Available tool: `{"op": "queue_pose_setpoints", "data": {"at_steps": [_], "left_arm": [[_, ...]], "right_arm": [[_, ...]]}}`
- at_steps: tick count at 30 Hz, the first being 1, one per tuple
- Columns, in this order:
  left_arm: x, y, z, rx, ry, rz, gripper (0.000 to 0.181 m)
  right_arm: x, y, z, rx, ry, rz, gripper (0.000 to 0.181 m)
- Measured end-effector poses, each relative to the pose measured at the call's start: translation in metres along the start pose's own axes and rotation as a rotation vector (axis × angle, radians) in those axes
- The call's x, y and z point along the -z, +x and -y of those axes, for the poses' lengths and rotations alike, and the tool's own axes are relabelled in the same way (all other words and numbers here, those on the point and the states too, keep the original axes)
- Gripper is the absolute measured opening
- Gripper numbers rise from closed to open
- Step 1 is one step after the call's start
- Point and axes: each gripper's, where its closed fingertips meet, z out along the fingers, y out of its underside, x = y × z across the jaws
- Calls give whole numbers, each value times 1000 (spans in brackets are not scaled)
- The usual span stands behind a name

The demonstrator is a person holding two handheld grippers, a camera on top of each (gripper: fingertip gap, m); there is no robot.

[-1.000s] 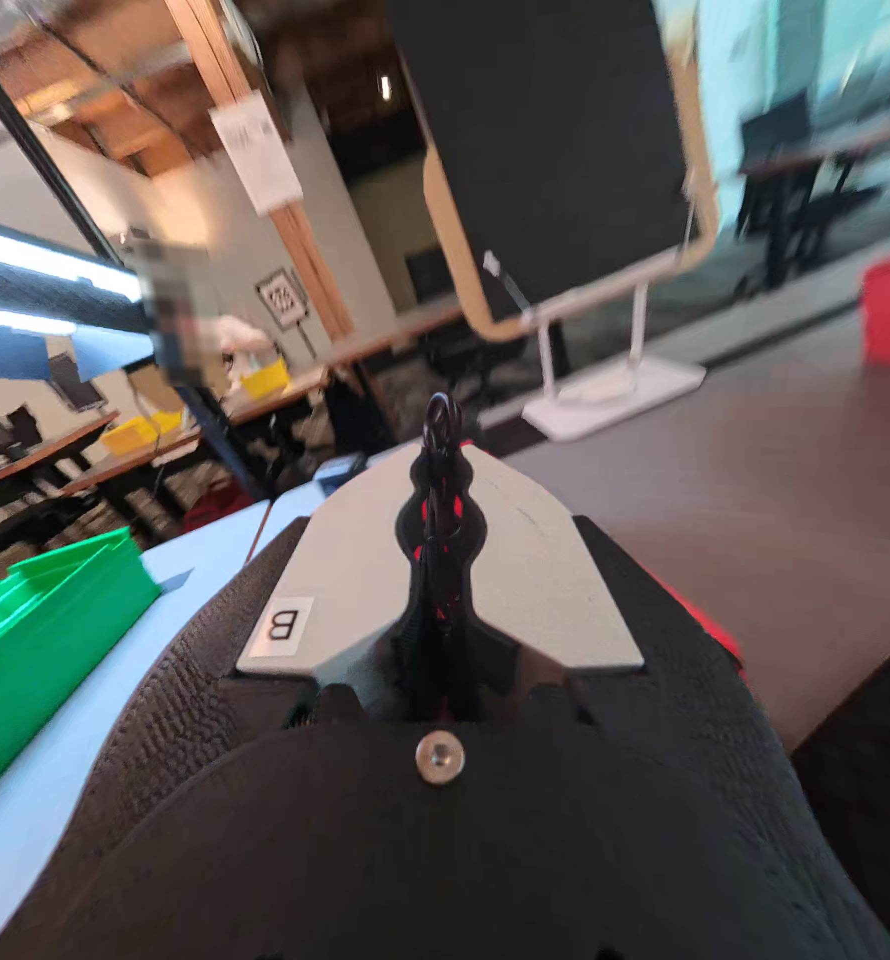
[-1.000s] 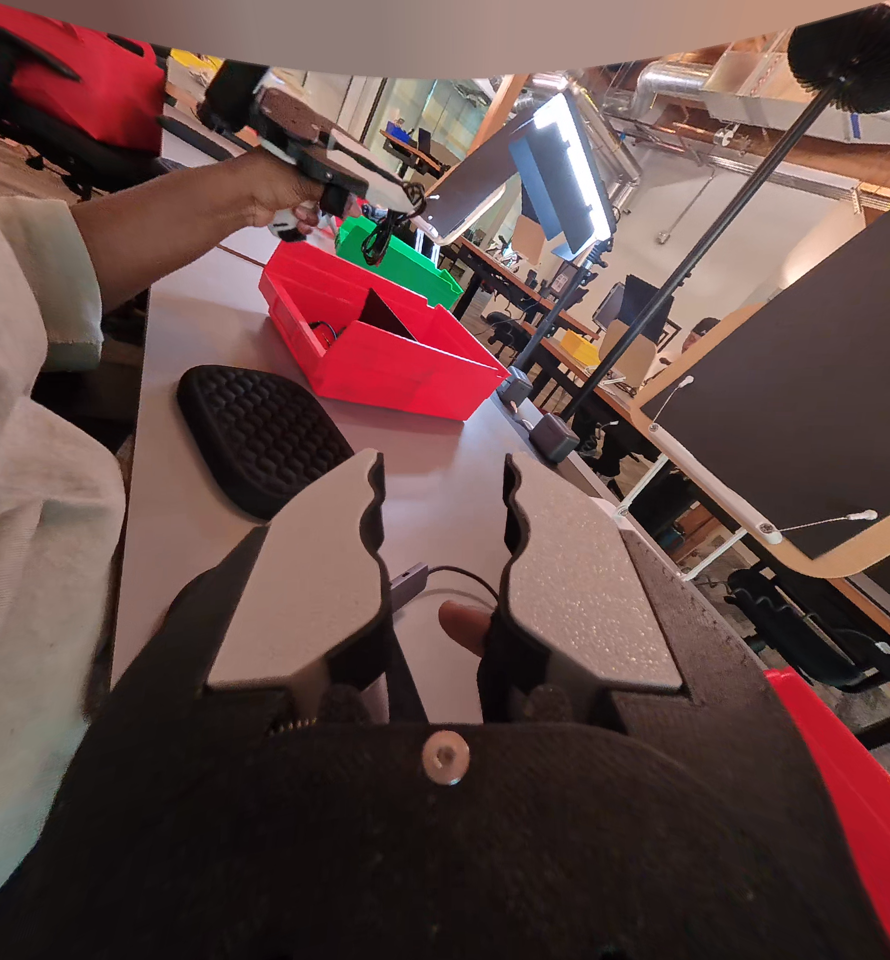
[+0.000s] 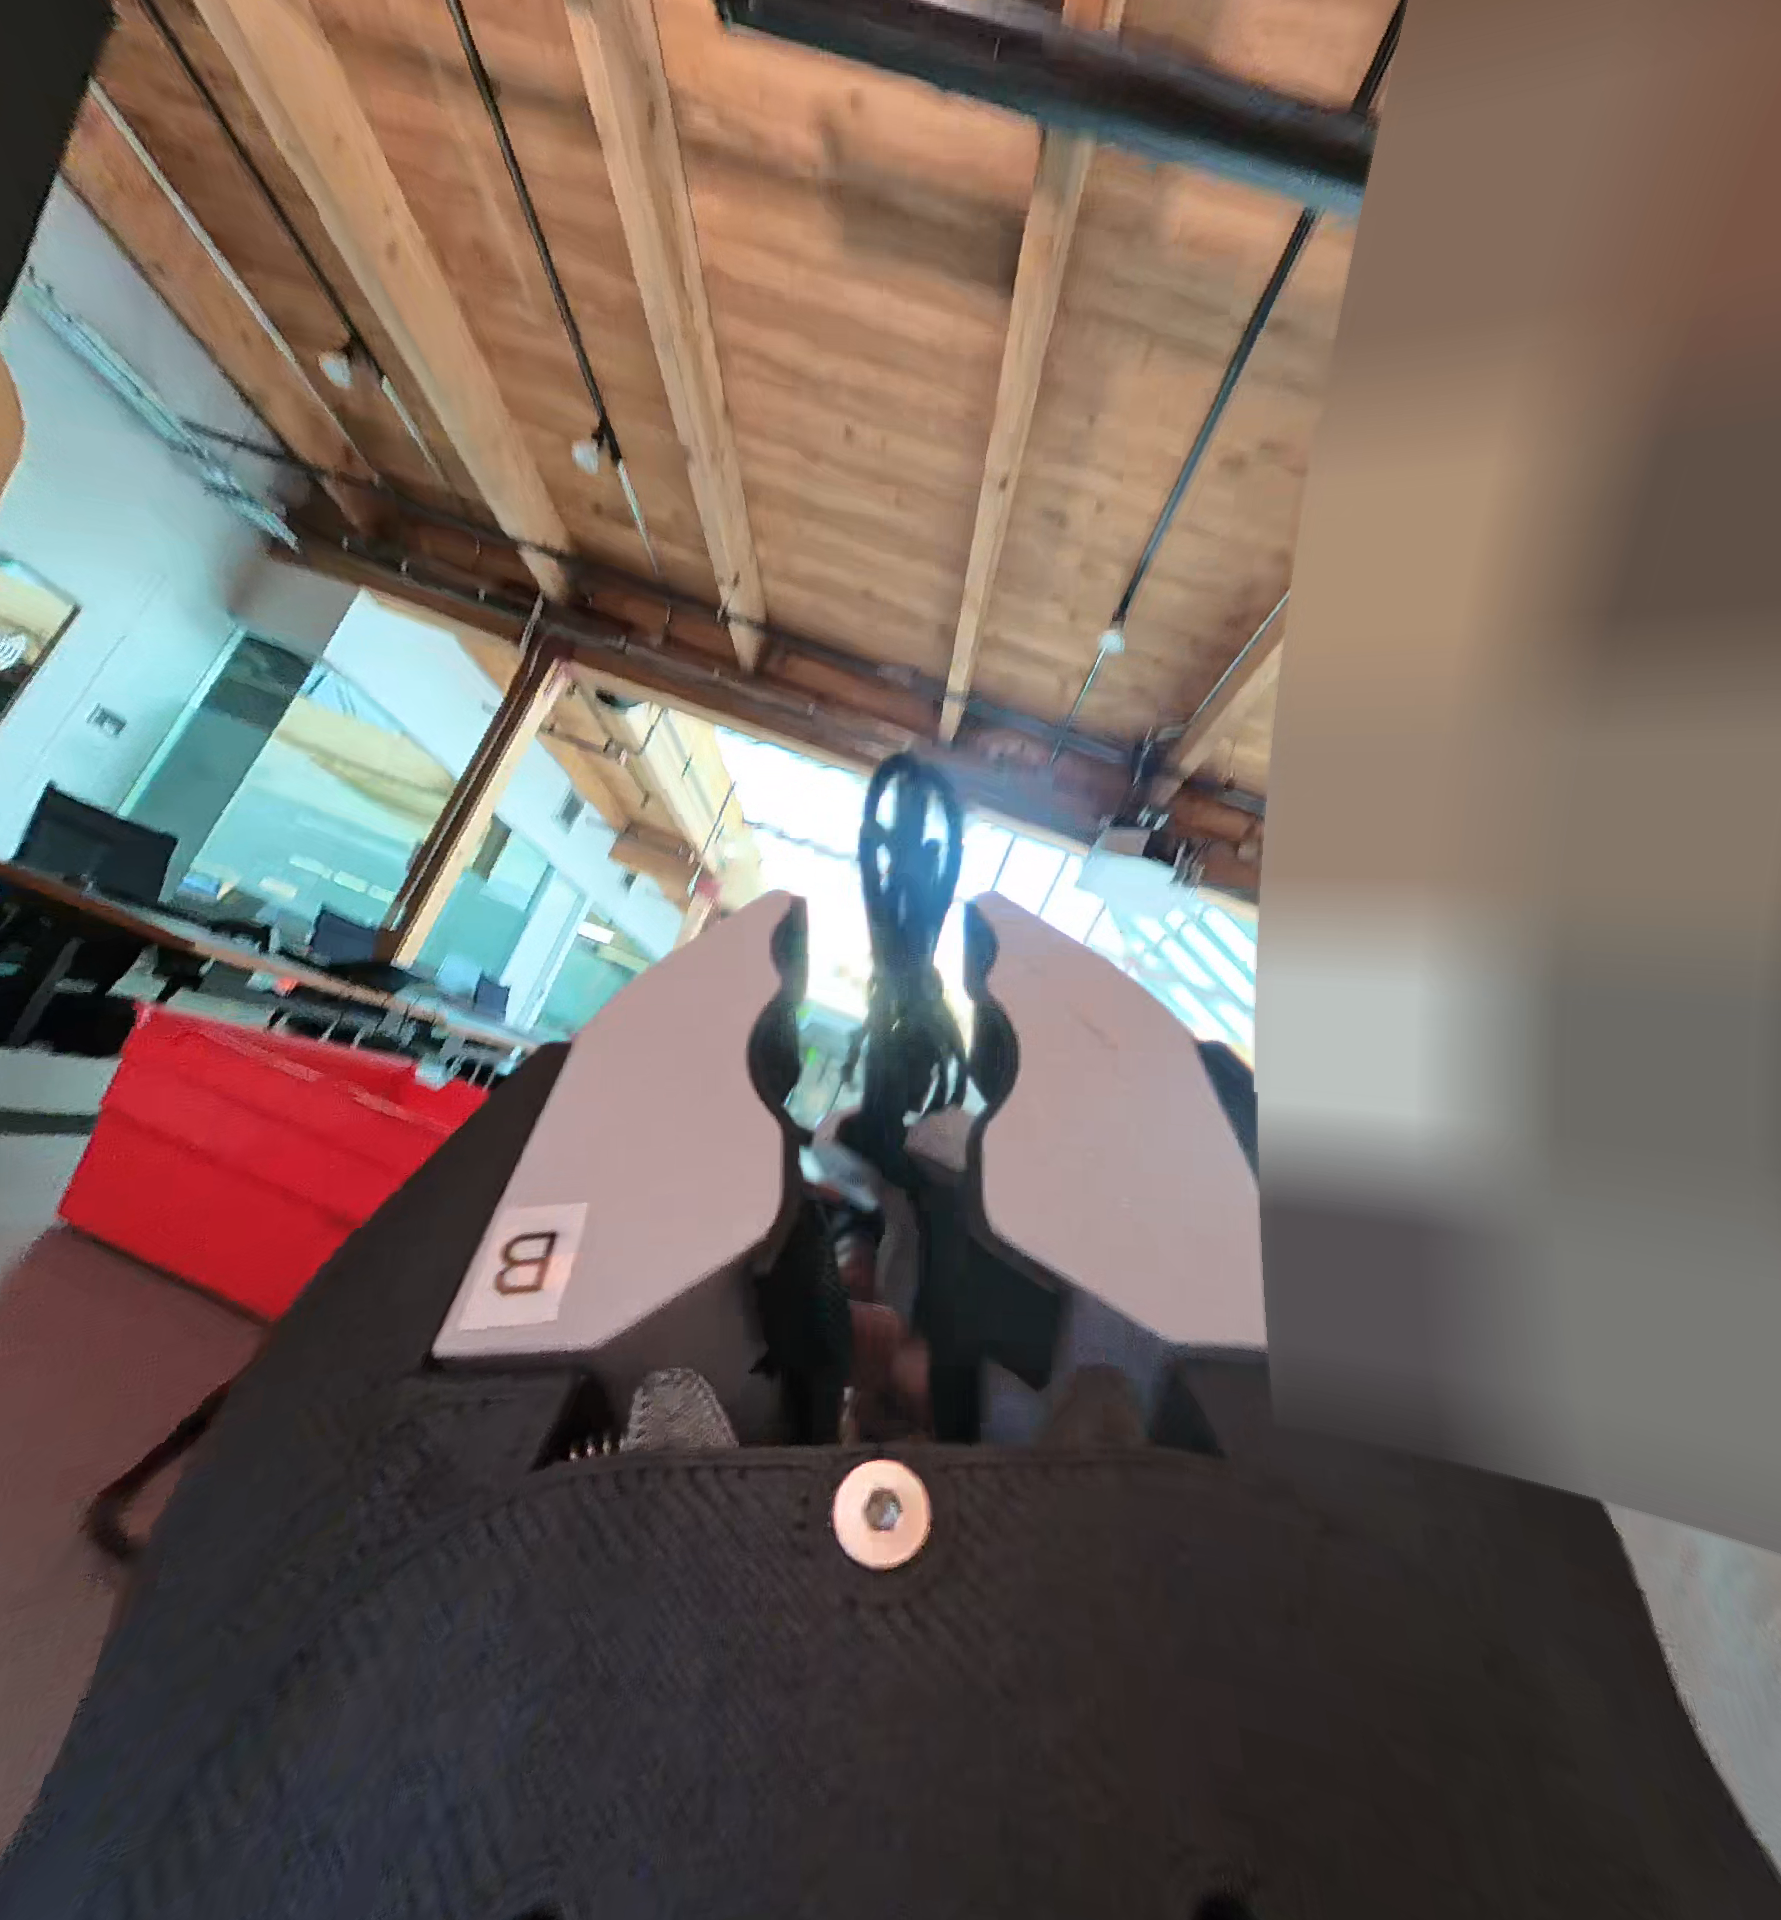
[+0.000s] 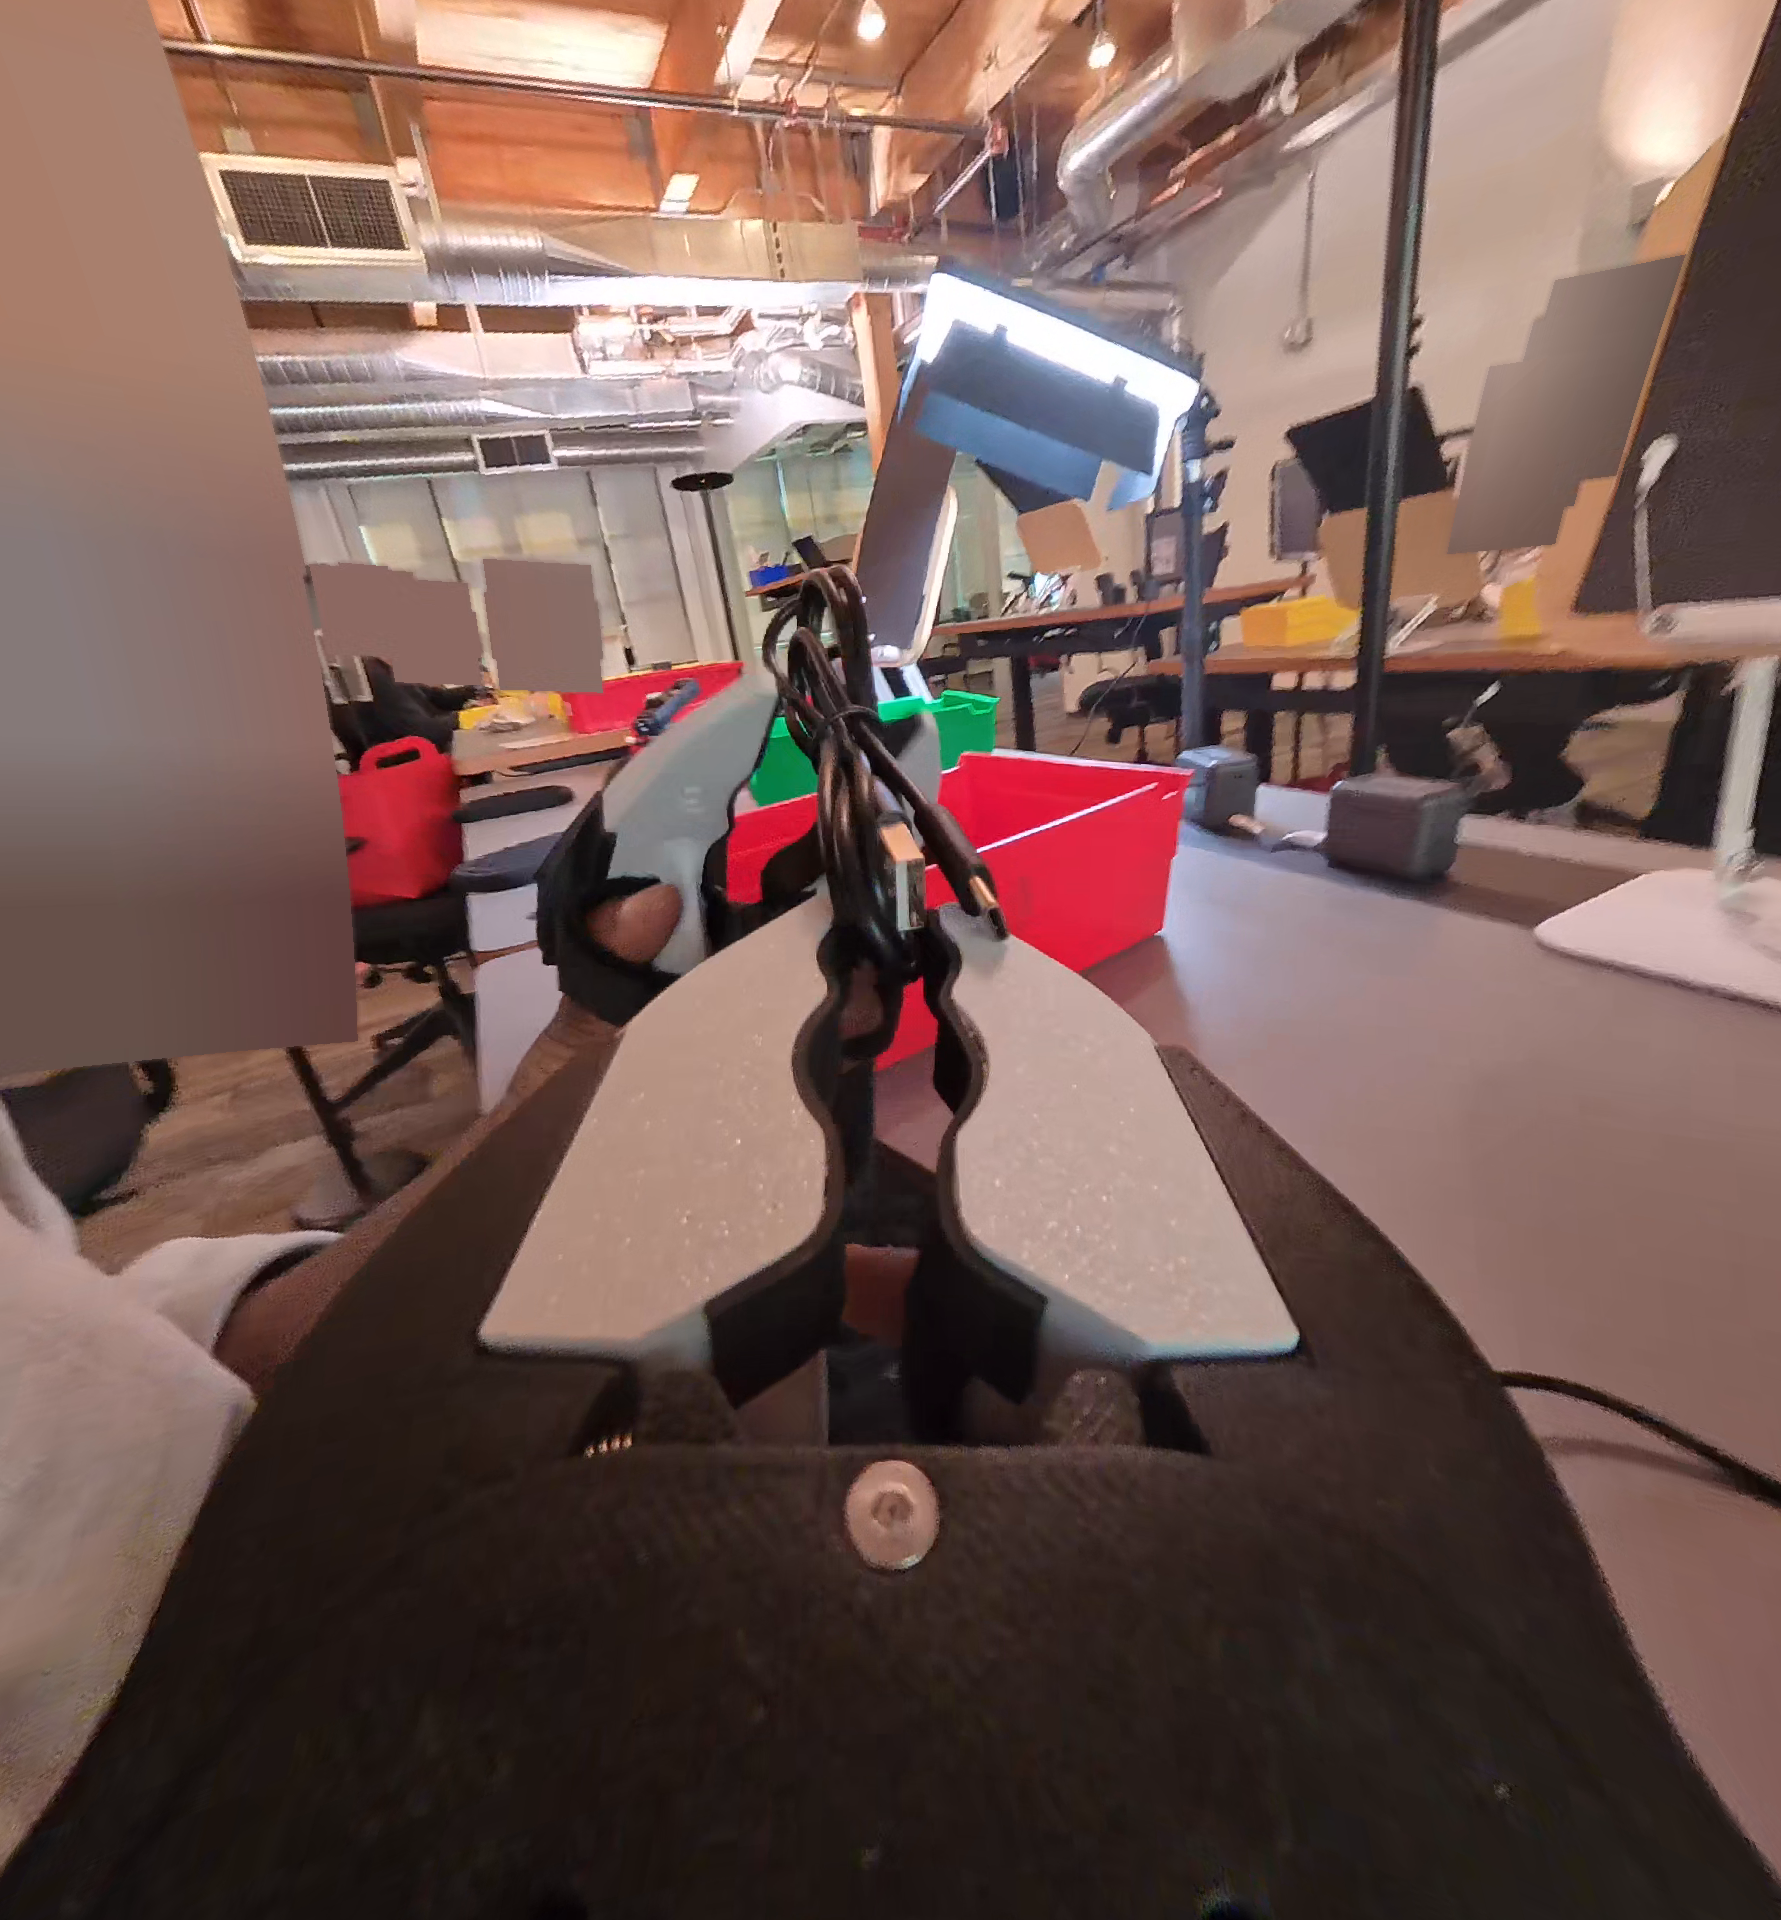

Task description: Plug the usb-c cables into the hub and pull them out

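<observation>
An open-plan workshop-cum-lab in a converted industrial loft: exposed timber ceiling joists (image 3: 865,343) and bare silver ductwork (image 4: 574,260) run overhead, long worktables (image 4: 1125,613) carry red (image 4: 1062,842), green (image 4: 927,717) and yellow parts bins (image 4: 1291,621), a studio light panel (image 4: 1052,384) stands on a pole, and glass-walled rooms (image 3: 273,810) line the far side.

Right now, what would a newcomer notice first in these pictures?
First, the coiled black cable bundle raised in the middle, pinched at the tips of the right gripper, with the left gripper open around it. Behind them, a bright red bin sits on the grey table.
</observation>
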Motion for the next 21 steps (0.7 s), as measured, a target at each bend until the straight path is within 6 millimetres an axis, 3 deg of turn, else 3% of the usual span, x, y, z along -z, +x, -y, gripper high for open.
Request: {"op": "queue_pose_setpoints", "data": {"at_steps": [1,4,6,9,12,14,16,18,19,21], "left_arm": [[0,-3,-5,-24,-53,21,30],[2,-8,-15,-143,-180,64,43],[4,-14,-14,-288,-240,135,56],[10,-22,-7,-746,-369,259,66],[14,-14,-15,-1197,-572,232,46],[21,-9,-44,-1318,-796,109,41],[36,-17,-69,-1352,-1032,63,43],[36,-27,-70,-1470,-1057,107,35],[33,-27,-71,-1510,-1039,103,22],[30,-25,-72,-1518,-1015,107,13]], "right_arm": [[2,1,2,45,6,-16,12],[7,8,7,252,-17,-109,11],[12,12,11,493,-41,-187,12],[22,22,11,911,-174,-316,12],[27,22,-10,1213,-363,-279,12],[28,24,-18,1275,-428,-267,11],[27,21,-21,1256,-425,-246,11],[25,13,-24,1225,-408,-188,11],[23,8,-26,1215,-392,-161,12],[22,3,-22,1155,-347,-144,12]]}}
